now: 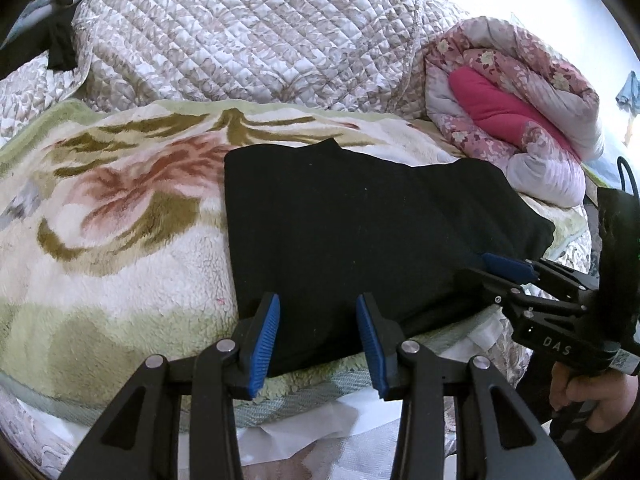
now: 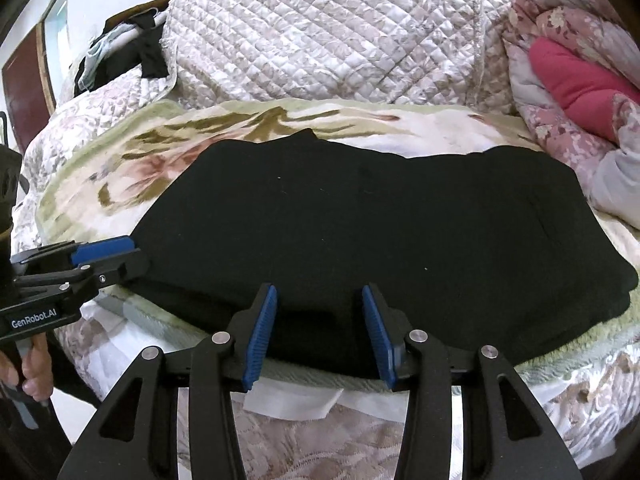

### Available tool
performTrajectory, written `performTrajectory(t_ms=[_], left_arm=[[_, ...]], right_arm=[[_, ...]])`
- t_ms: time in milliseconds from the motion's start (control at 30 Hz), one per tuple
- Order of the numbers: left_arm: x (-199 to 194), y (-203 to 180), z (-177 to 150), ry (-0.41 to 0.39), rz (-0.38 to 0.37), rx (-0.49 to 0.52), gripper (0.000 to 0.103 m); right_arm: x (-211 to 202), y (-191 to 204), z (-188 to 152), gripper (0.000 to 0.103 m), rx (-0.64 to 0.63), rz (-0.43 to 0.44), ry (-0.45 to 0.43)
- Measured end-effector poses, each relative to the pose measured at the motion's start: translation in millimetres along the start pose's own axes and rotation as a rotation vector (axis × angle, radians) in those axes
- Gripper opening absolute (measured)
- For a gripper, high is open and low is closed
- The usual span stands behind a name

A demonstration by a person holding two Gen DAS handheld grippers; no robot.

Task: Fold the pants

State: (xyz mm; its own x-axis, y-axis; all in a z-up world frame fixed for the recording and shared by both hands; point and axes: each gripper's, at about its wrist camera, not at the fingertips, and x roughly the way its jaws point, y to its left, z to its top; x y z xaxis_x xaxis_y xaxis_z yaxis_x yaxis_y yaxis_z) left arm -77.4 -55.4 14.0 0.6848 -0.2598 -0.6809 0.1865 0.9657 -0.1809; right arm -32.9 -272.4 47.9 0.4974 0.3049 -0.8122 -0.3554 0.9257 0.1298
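Note:
Black pants [image 1: 360, 232] lie folded into a flat rectangle on a fleece floral blanket [image 1: 120, 220]; they also show in the right wrist view [image 2: 380, 232]. My left gripper [image 1: 318, 340] is open at the pants' near edge, toward their left end, with nothing between the blue pads. My right gripper [image 2: 320, 332] is open at the near edge, further right, also empty. Each gripper shows from the side in the other's view, the right one [image 1: 508, 268] and the left one [image 2: 104, 252], both at the edge of the pants.
A quilted bedspread [image 1: 248, 36] is heaped behind the blanket. A rolled pink floral duvet [image 1: 516, 108] lies at the right. Dark clothes [image 2: 124, 52] sit at the far left. White sheet and the bed's front edge [image 2: 296, 404] lie below the grippers.

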Motion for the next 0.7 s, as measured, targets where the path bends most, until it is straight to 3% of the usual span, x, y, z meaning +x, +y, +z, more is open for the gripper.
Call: performTrajectory(t_ms=[200, 367, 500, 700], left_arm=[[-0.4, -0.5, 0.0, -0.005, 0.003, 0.004, 0.043], [-0.4, -0.7, -0.4, -0.004, 0.005, 0.002, 0.043], [-0.5, 0.8, 0.0, -0.004, 0.003, 0.002, 0.043], [-0.7, 1.4, 0.0, -0.003, 0.001, 0.001, 0.044]], right_arm=[[-3.6, -12.0, 1.2, 0.044, 0.042, -0.049, -0.009], [-9.6, -37.5, 3.6, 0.041, 0.117, -0.152, -0.019], [-23.3, -75.5, 1.6, 0.041, 0.288, -0.215, -0.044], [-58.9, -121.5, -12.3, 0.043, 0.538, -0.222, -0.158]])
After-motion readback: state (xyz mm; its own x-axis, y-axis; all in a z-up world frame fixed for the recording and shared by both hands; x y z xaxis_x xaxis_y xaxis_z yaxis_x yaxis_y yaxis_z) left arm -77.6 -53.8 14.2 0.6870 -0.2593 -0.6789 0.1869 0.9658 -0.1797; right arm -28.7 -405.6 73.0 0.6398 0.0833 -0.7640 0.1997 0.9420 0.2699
